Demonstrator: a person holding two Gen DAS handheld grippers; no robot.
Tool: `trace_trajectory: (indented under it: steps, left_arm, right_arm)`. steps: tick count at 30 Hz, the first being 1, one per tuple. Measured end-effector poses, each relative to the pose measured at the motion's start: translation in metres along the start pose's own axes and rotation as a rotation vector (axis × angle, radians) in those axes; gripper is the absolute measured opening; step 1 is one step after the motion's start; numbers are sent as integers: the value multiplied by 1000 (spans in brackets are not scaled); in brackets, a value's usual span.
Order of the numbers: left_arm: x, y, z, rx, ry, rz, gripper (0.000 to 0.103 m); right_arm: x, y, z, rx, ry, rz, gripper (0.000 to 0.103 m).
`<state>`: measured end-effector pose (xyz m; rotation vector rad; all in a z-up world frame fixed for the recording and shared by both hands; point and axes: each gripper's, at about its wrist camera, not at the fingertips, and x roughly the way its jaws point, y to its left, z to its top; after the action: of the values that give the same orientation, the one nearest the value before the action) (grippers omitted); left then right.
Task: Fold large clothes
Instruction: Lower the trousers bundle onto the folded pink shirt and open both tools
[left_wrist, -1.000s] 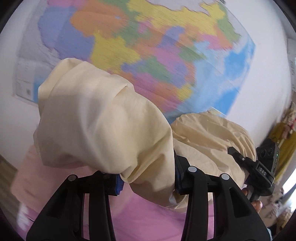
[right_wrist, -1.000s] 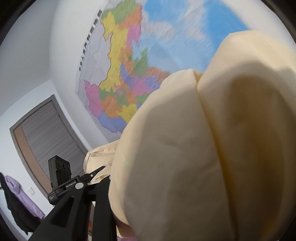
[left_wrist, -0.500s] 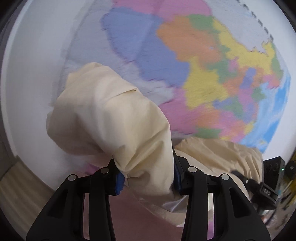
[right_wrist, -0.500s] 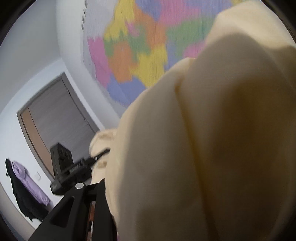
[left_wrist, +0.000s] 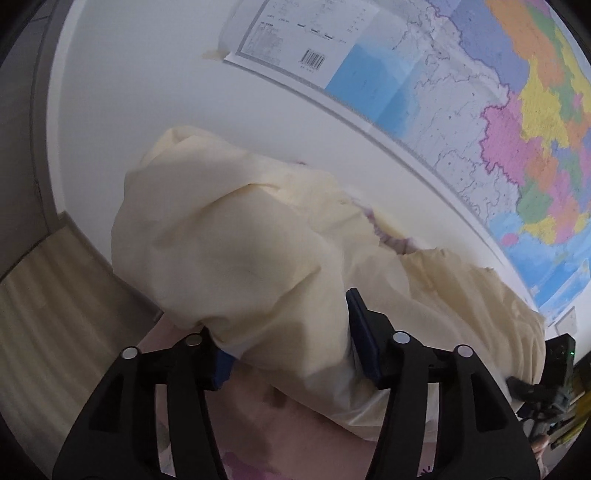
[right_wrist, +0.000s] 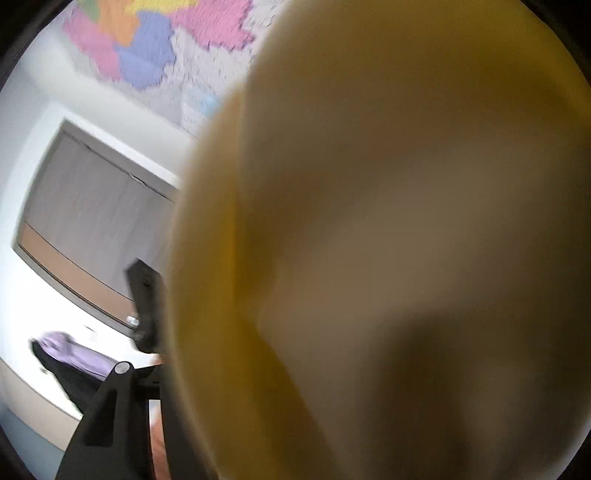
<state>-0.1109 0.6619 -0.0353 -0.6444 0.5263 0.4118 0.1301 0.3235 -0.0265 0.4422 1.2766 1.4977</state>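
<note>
A large cream-coloured garment (left_wrist: 251, 258) is held up in the air in front of a wall. My left gripper (left_wrist: 291, 350) is shut on a bunched fold of it, the cloth bulging over the blue pads. The garment stretches right toward my right gripper, whose body (left_wrist: 554, 373) shows at the far right of the left wrist view. In the right wrist view the cream cloth (right_wrist: 388, 240) covers most of the lens, blurred; only the left finger (right_wrist: 118, 413) shows, and the cloth lies against it. The left gripper's body (right_wrist: 146, 306) shows beyond.
A coloured wall map (left_wrist: 498, 110) hangs on the white wall behind. A pink surface (left_wrist: 280, 424) lies below the garment. A wooden floor (left_wrist: 48, 295) is at the left. A grey door (right_wrist: 88, 214) and hanging dark and purple clothes (right_wrist: 70, 362) are at the left.
Both grippers have swung left and tilted down with the garment. The map has slid right in the left wrist view. The cloth now covers more of the right wrist lens.
</note>
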Motion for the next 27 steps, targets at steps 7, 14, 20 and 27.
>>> trace_trajectory:
  steps: [7,14,20,27]
  left_arm:
    - [-22,-17,-12,86,-30,163,82]
    - [-85,-48,-35,188,-175,248,97]
    - [-91,-103,-51,315,-175,144,98]
    - [-41,-144,-78,380,-79,206,98]
  right_arm:
    - [-34,7,-30,0,20,-60,57]
    - [-78,71,-49,-283,9,-254,57]
    - [-106,114,-49,-538,-169,-379,57]
    - [-41,72,-26,-507,-94,-544,57]
